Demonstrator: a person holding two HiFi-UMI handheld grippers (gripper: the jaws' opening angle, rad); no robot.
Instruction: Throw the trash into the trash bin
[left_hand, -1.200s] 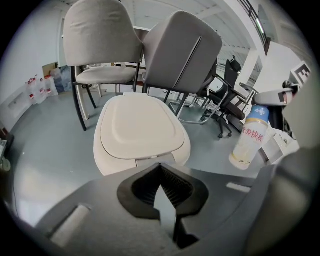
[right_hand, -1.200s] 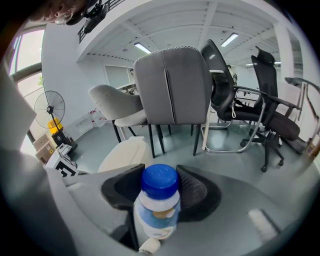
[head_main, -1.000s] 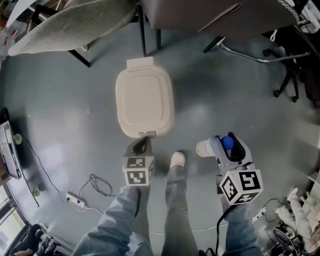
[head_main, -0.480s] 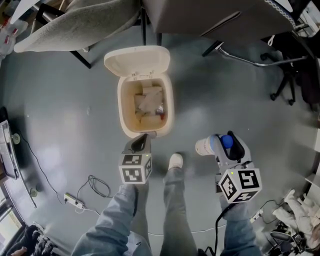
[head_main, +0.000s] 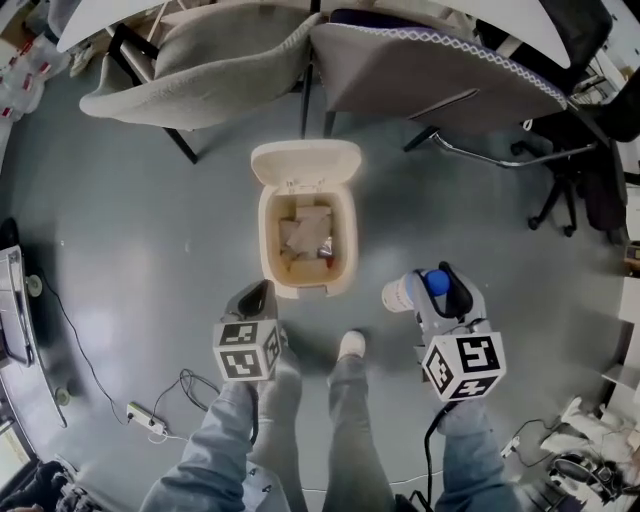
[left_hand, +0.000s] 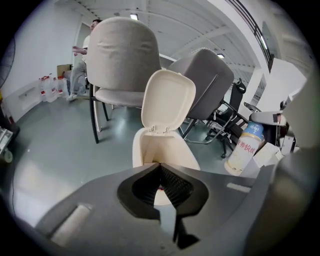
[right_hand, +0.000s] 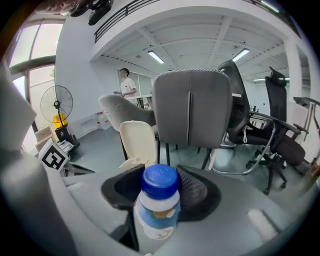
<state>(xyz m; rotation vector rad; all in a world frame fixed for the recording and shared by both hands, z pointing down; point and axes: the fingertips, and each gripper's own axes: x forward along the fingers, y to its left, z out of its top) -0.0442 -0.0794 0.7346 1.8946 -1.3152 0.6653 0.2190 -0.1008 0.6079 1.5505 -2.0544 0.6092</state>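
Lid (head_main: 305, 160) now open; left gripper (head_main: 260, 292), jaws together, empty, perhaps just released it; right gripper (head_main: 436, 288) clamps bottle (head_main: 401, 295), ready for bin (head_main: 267, 245).

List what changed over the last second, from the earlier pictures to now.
The lid was shut; it now stands open, showing trash inside the trash bin. The left hand-held gripper, whose tip was at the bin's front edge, has pulled back clear of it, jaws together. Unchanged: the right hand-held gripper still clamps the blue-capped bottle, beside the bin, not over it.
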